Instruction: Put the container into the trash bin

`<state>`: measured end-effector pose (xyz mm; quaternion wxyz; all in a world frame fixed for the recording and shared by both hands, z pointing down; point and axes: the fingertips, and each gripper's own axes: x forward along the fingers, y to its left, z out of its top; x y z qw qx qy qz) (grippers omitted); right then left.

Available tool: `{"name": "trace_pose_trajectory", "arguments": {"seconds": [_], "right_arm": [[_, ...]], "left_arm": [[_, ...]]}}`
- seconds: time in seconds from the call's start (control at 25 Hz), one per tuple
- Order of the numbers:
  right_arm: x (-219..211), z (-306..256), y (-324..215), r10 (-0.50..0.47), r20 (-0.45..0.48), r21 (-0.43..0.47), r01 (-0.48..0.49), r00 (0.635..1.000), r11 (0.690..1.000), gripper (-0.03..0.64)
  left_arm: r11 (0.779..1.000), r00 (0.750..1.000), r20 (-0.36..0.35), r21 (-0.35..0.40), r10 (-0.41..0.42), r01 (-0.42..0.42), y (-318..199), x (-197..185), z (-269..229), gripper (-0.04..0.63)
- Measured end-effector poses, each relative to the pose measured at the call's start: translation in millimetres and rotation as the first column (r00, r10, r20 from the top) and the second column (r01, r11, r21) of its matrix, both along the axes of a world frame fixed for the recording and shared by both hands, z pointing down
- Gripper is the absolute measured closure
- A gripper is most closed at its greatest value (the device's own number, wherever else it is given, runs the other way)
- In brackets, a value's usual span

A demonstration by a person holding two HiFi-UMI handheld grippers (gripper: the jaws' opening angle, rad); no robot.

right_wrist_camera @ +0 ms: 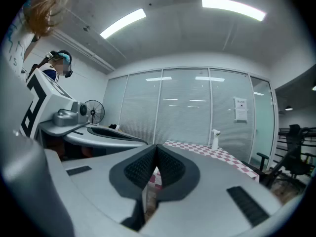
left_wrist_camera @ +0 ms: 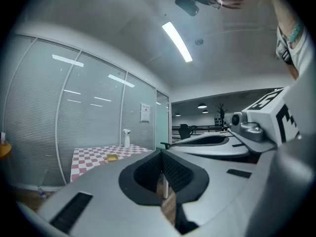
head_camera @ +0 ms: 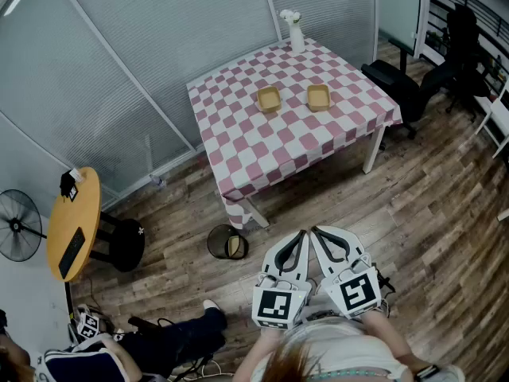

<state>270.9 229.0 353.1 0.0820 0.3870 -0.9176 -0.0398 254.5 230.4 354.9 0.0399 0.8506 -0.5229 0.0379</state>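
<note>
— Scanning from the left, what comes first?
— A fan, a round yellow table, then the trash bin on the wood floor, near the checkered table.
— And the containers?
— The left container and the right container sit side by side on that checkered table, well apart from the bin.
— The grippers?
— The left gripper and the right gripper are close together, each with its jaws pressed together on nothing.

Left gripper and right gripper sit side by side at my 6 o'clock, pointing to 12, near level. I read both sets of jaws closed, nothing between them.
</note>
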Motion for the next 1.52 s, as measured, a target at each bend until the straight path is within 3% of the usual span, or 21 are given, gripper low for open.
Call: {"name": "trace_pose_trajectory", "arguments": {"seconds": [0.28,0.76,1.52], "right_arm": [[10.2,-0.2,-5.8,-0.003,0.045,0.01,0.003,0.999,1.0,0.624],[14.5,14.0,-26.5,-0.033,0.032,-0.028,0.034,0.999,0.999,0.624],[-23.8,16.9,-148.0,0.029,0.013,-0.023,-0.028,1.0,0.999,0.623]], "left_arm": [[1.0,1.0,-0.002,0.001,-0.004,0.004,-4.3,8.2,3.0,0.589],[0.997,0.998,-0.012,-0.047,-0.064,0.064,-16.2,-4.1,17.3,0.589],[0.999,0.999,-0.008,-0.036,0.035,-0.036,-152.6,-32.2,21.8,0.589]]}}
